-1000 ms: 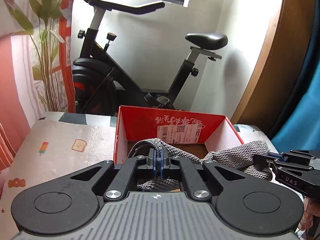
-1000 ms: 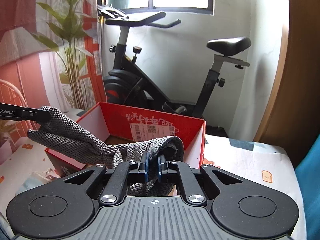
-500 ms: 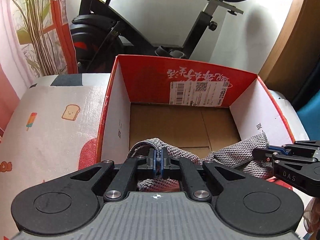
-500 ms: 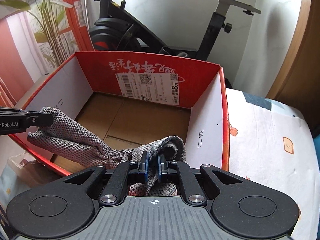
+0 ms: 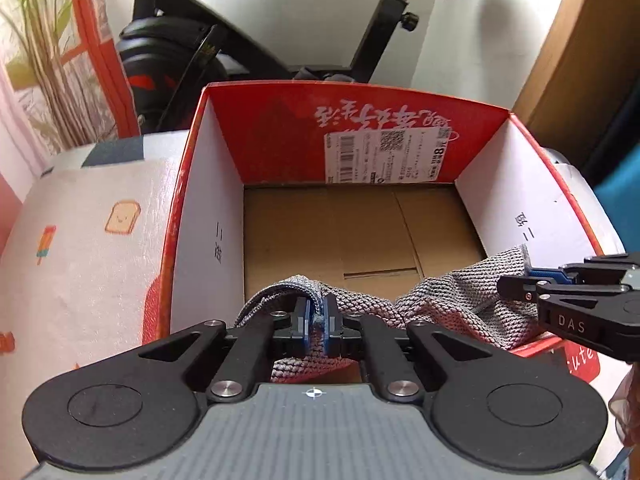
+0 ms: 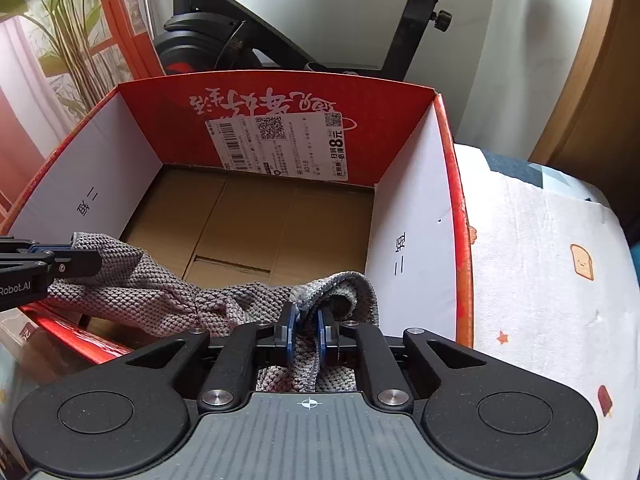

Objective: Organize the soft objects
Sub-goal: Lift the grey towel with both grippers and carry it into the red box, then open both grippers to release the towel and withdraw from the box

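A grey knitted cloth [image 5: 448, 300] hangs stretched between my two grippers over the near edge of an open red cardboard box [image 5: 280, 132]. My left gripper [image 5: 316, 316] is shut on one end of the cloth. My right gripper [image 6: 304, 326] is shut on the other end of the cloth [image 6: 160, 296]. The right gripper also shows at the right of the left wrist view [image 5: 516, 280], and the left gripper at the left of the right wrist view [image 6: 86, 258]. The box [image 6: 448, 152] has white inner walls and a bare brown cardboard floor.
The box sits on a padded surface with a cartoon-print cover [image 5: 88, 248], which also shows in the right wrist view [image 6: 552, 280]. A black exercise bike [image 5: 192, 52] stands behind the box. A plant [image 6: 72, 40] and a red-framed panel are at the back left, a wooden door [image 5: 580, 40] at the right.
Both grippers have tilted down and moved forward over the box with the cloth still held between them. The box floor now fills the view and the cloth hangs lower over the near edge.
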